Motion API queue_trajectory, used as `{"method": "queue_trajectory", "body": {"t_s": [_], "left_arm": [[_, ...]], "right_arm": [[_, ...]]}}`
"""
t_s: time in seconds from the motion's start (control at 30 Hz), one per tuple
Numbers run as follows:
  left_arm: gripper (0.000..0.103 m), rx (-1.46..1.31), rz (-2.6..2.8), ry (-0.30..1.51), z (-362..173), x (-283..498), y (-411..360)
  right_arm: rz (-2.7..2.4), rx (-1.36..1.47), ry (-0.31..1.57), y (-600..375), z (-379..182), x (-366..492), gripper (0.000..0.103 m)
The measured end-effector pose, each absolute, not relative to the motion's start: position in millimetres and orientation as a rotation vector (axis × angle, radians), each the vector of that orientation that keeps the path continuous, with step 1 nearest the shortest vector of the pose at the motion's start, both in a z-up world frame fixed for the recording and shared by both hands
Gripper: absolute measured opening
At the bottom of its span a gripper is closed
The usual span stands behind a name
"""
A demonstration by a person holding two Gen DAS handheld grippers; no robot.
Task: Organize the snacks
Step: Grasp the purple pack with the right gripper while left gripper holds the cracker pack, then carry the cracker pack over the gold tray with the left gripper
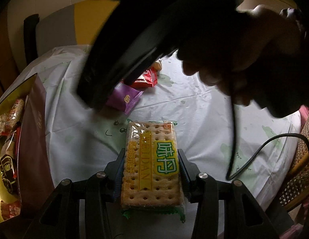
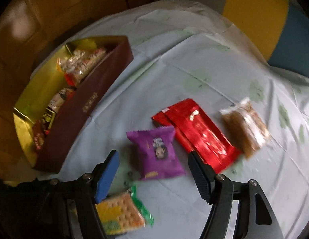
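Between left tongs [image 1: 151, 176], cracker packet [image 1: 152, 165], gripped

Both fisheye views were dim, with dark vignetted corners and bent edges; the pale creased tablecloth [image 1: 194, 109] caught the most light. The right wrist view was motion-blurred throughout; glare streaked the shiny red foil packet [image 2: 198, 131].

Four loose snack packs can be counted: one cracker pack [image 1: 152, 163], one purple packet [image 2: 157, 152], one red packet [image 2: 196, 131], one brownish clear-wrapped bar [image 2: 246, 127]. One box [image 2: 90, 103] is seen, several wrapped snacks inside.
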State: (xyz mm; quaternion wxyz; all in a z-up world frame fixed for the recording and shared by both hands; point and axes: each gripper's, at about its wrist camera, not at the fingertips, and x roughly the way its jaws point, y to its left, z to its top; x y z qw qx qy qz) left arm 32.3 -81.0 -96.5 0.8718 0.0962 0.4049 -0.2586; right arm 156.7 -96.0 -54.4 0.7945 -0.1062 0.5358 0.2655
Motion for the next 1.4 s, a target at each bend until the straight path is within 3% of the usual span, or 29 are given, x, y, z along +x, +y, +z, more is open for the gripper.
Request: {"method": "queue_trajectory", "body": {"t_s": [0.03, 0.37, 0.63, 1.0, 1.2, 1.4], "left_arm": [[0.048, 0.2, -0.541, 0.846, -96, 32, -80], [0.048, 0.2, -0.534, 0.845, -95, 31, -80], [0.048, 0.217, -0.519, 0.851, -94, 30, -83], [0.047, 0.174, -0.538, 0.925, -76, 35, -80], [0.047, 0.017, -0.53, 0.839, -18, 36, -36], [0.047, -0.195, -0.338, 0.832, 11, 57, 58]], "right_arm": [[0.561, -0.25, 1.143, -92, -58, 158, 0.035], [0.502, -0.233, 1.114, -131, -34, 120, 0.037], [0.372, -0.195, 1.202, -191, -65, 89, 0.037], [0.397, -0.261, 1.135, -184, -64, 74, 0.037], [0.389, -0.299, 1.134, -177, -66, 73, 0.038], [0.385, -0.313, 1.128, -175, -64, 70, 0.038]]}}
